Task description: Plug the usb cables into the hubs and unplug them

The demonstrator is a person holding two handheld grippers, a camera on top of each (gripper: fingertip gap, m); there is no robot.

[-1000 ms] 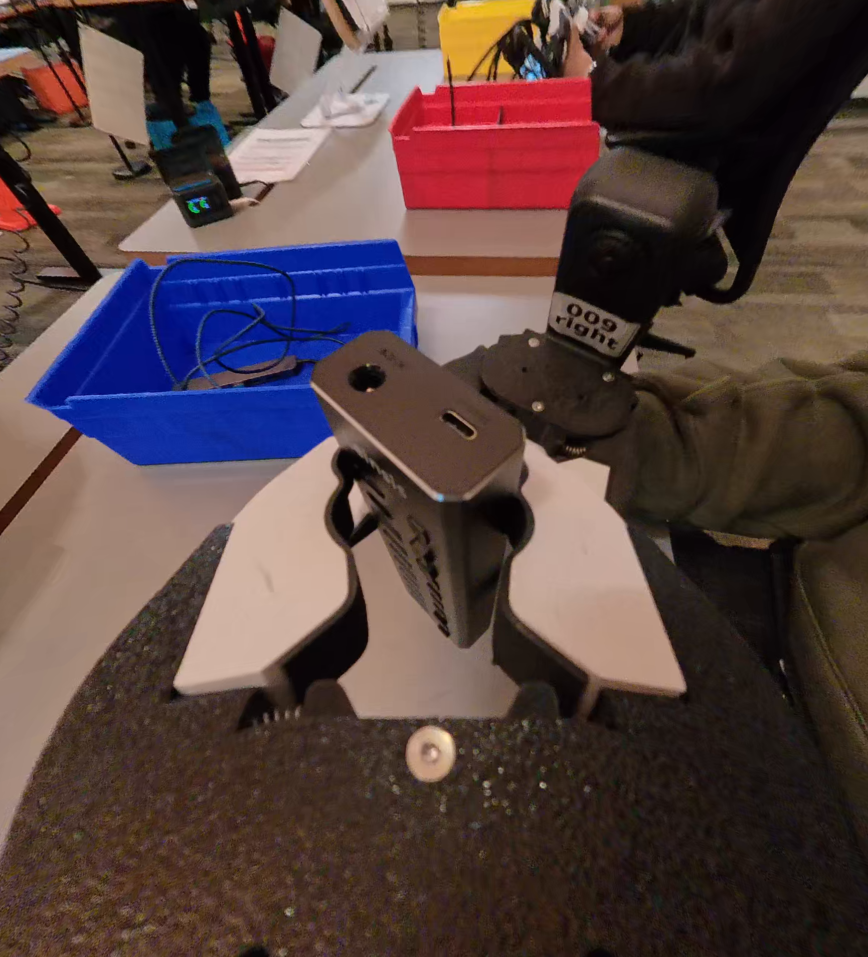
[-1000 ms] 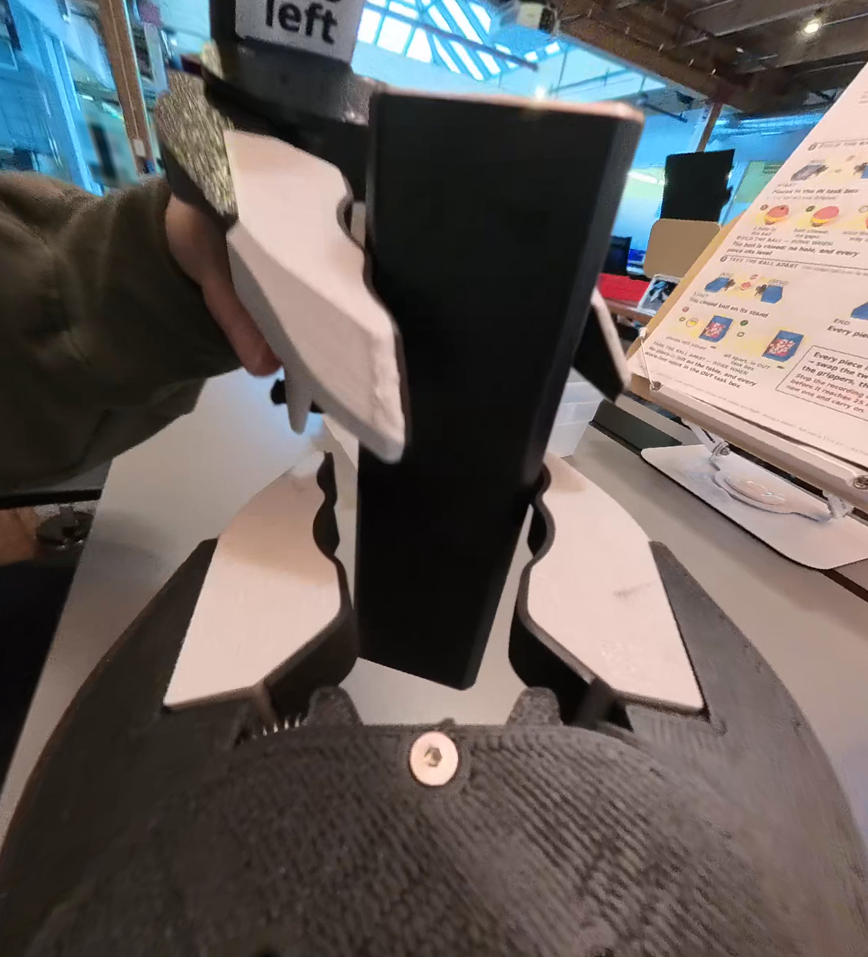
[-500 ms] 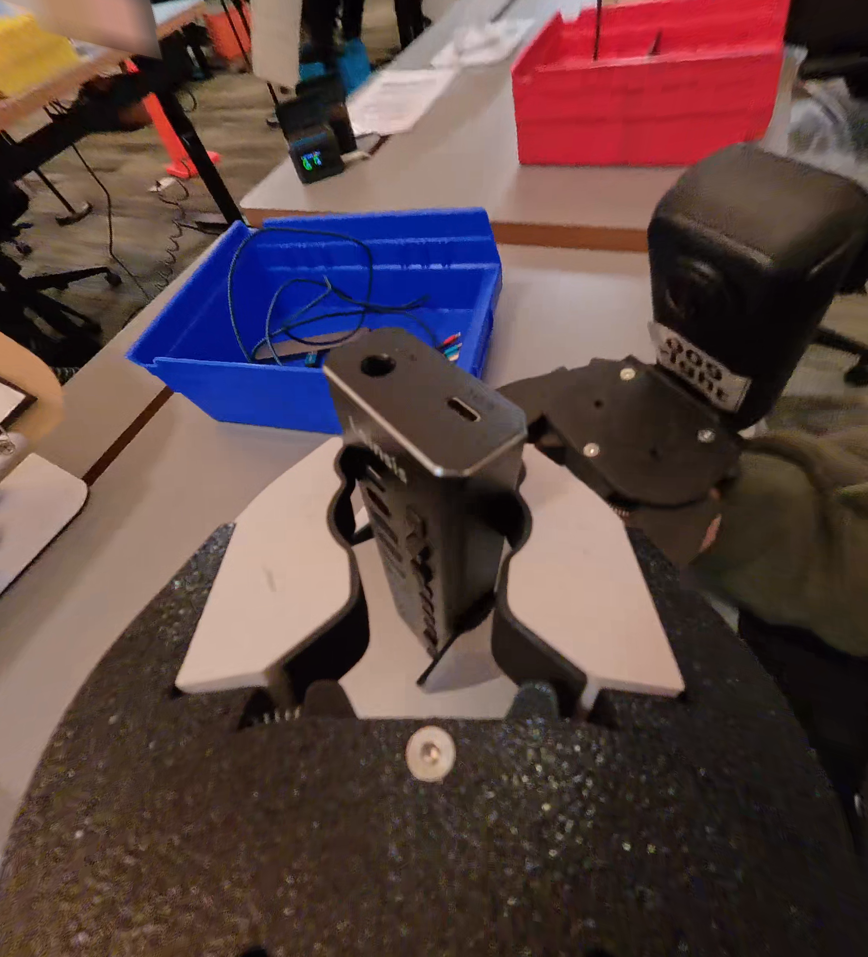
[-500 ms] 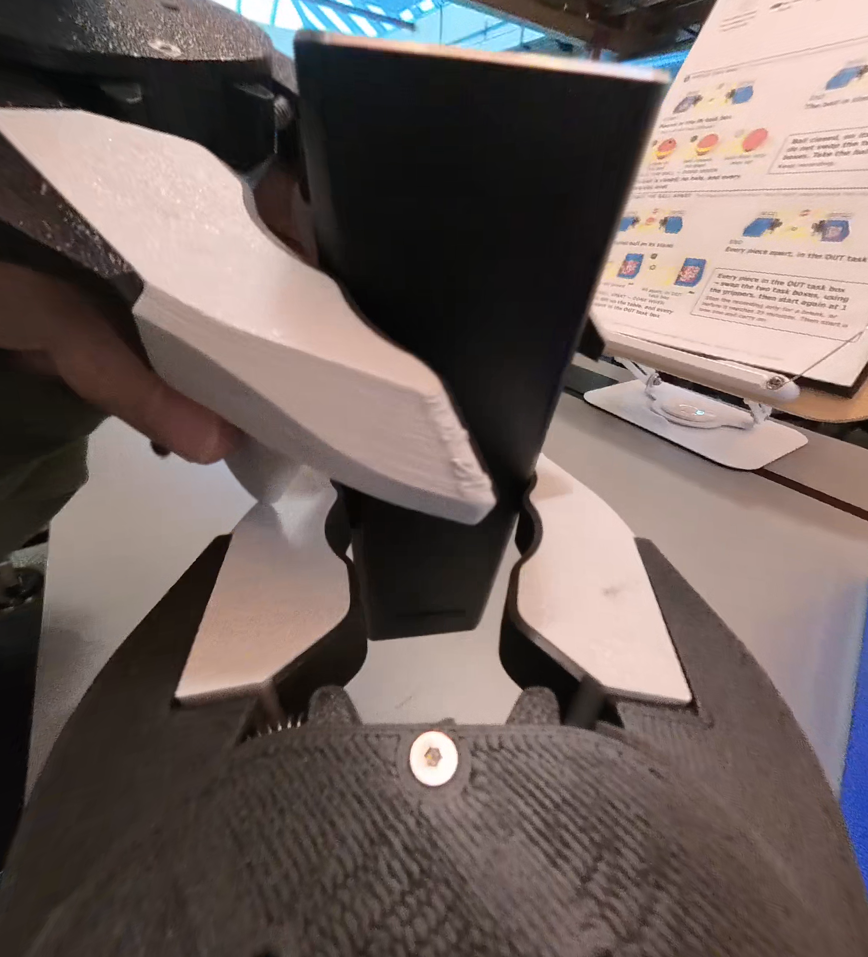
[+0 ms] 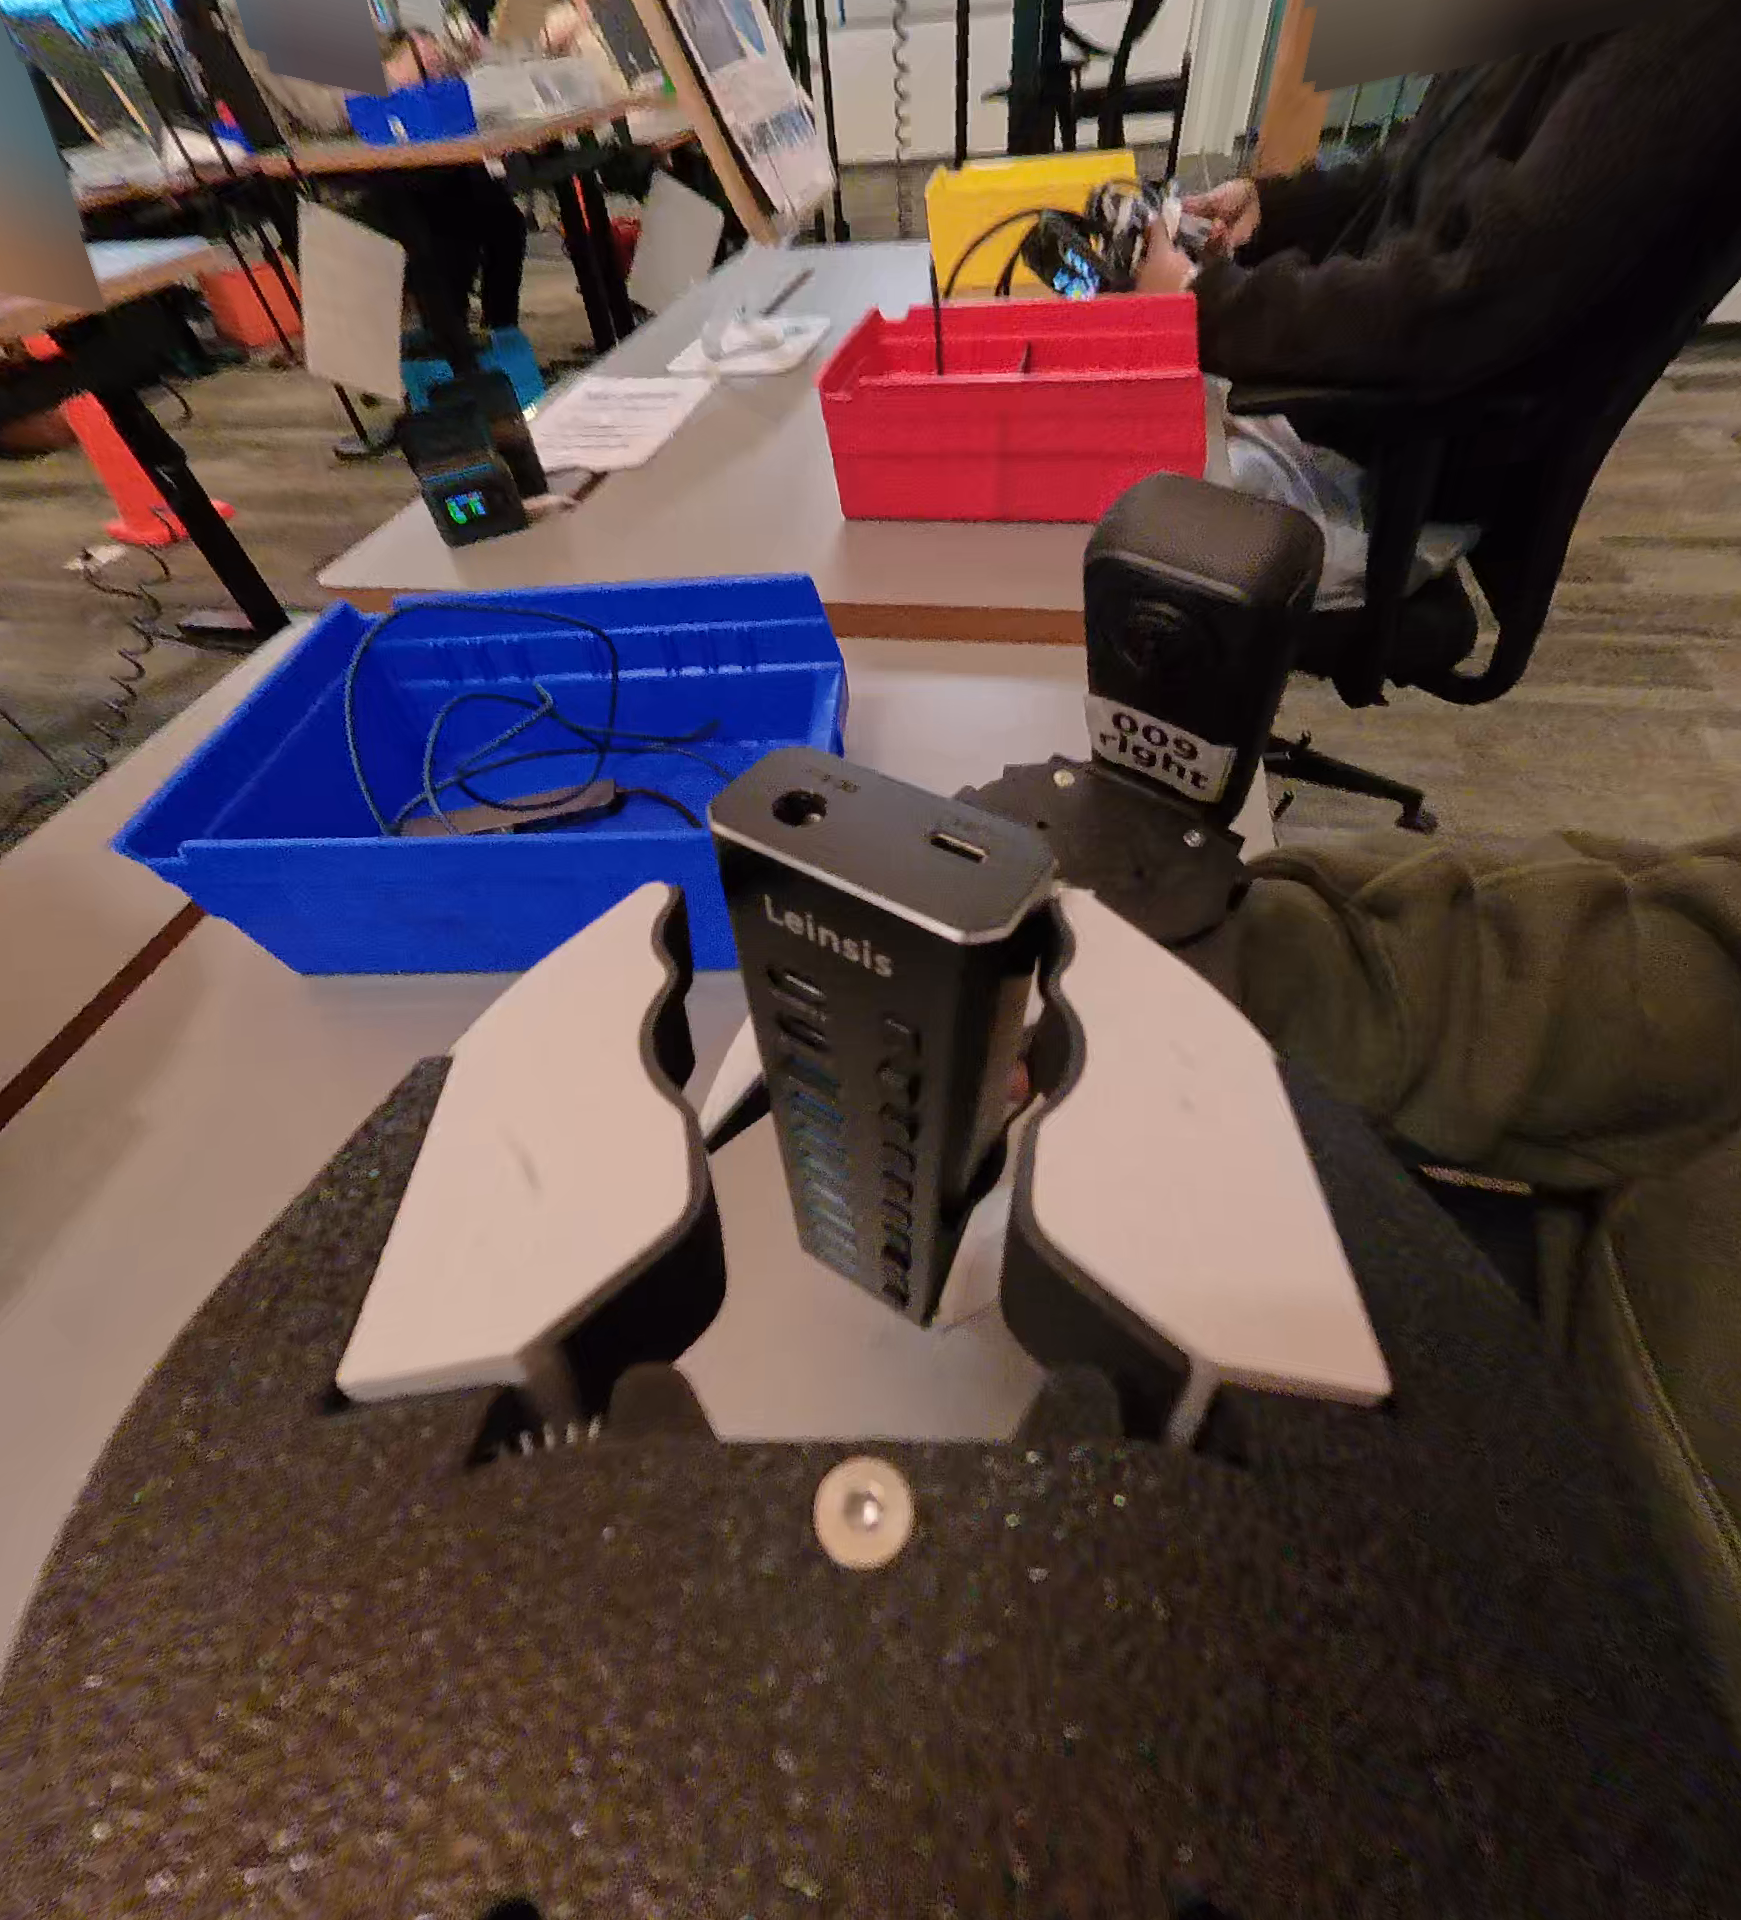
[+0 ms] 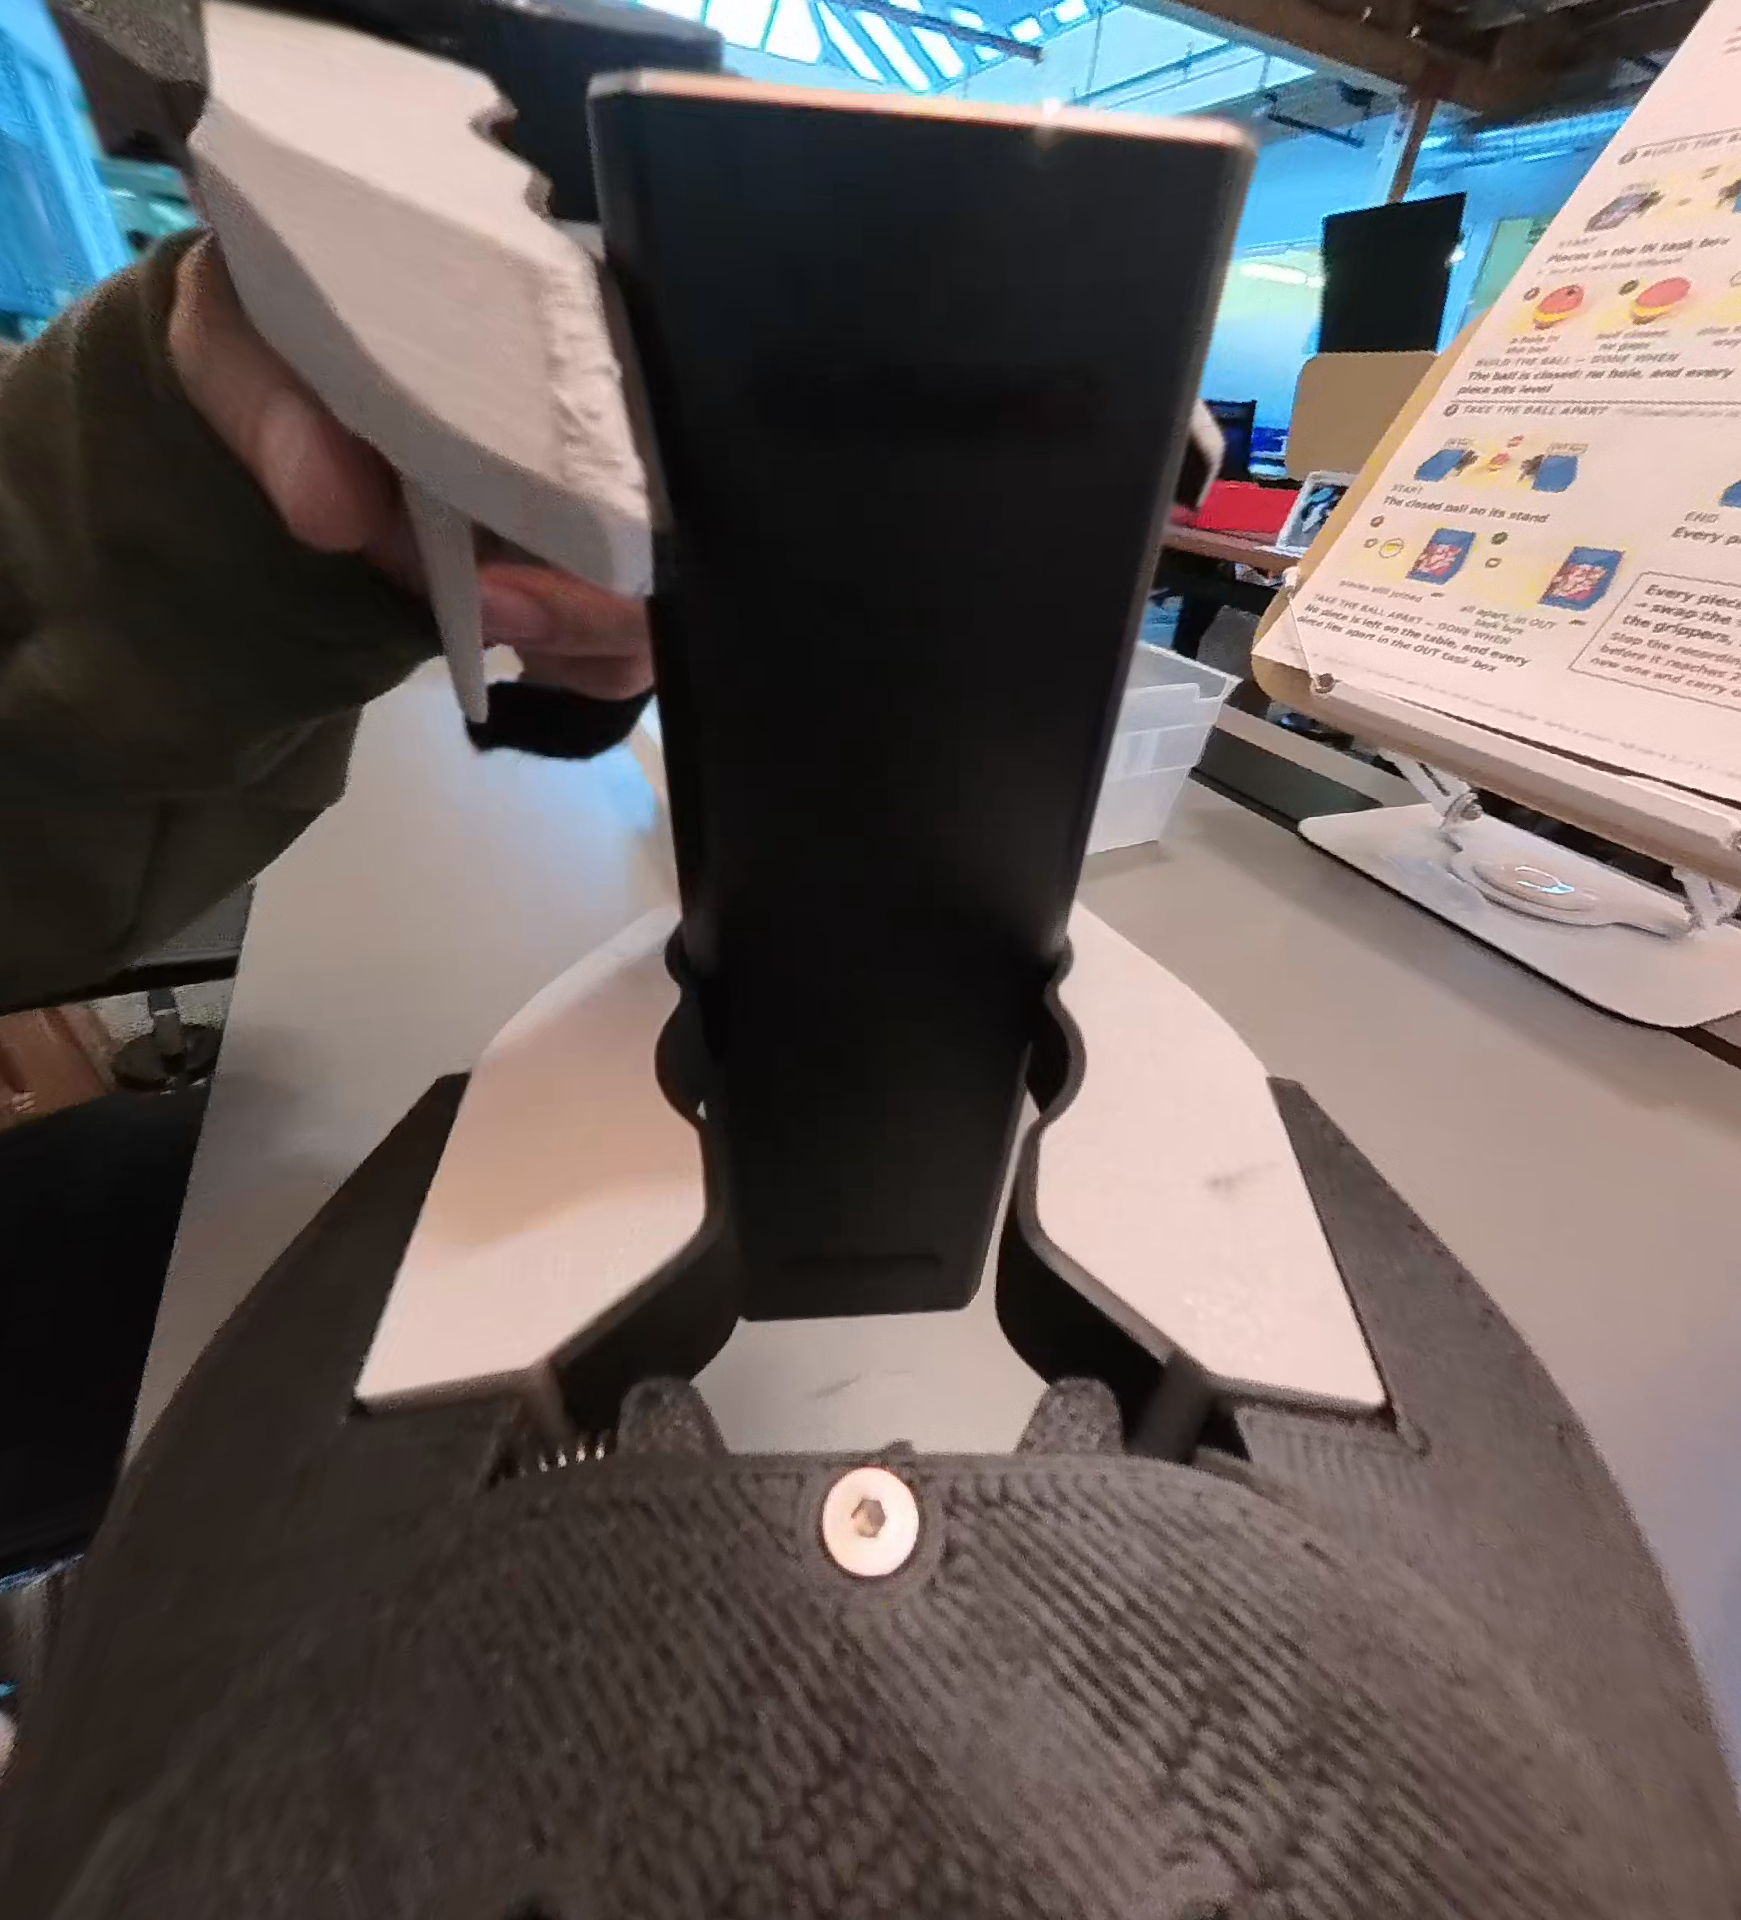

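Observation:
A black multi-port USB hub (image 5: 866,1039) stands upright between both grippers, above the table. No cable is plugged into it. My left gripper (image 5: 861,914) is shut on its upper part, with the port face turned toward that camera. My right gripper (image 6: 866,935) is shut on the lower end of the hub (image 6: 897,623), gripping its narrow edges and seeing its plain back. The right gripper's body (image 5: 1136,852) shows behind the hub in the left wrist view. A left finger (image 6: 409,312) shows against the hub's edge in the right wrist view.
A blue bin (image 5: 430,894) with black cables (image 5: 492,748) and a slim hub sits just beyond. A red bin (image 5: 1011,436) and a small black device (image 5: 471,488) stand on the far table. An instruction board on a stand (image 6: 1624,520) is at the right. My right fingertips sit around 8 cm from my left ones.
Both grippers have kept hold of the hub. The hub has turned so that its port face now faces the left wrist camera. The pair swung sideways and back.

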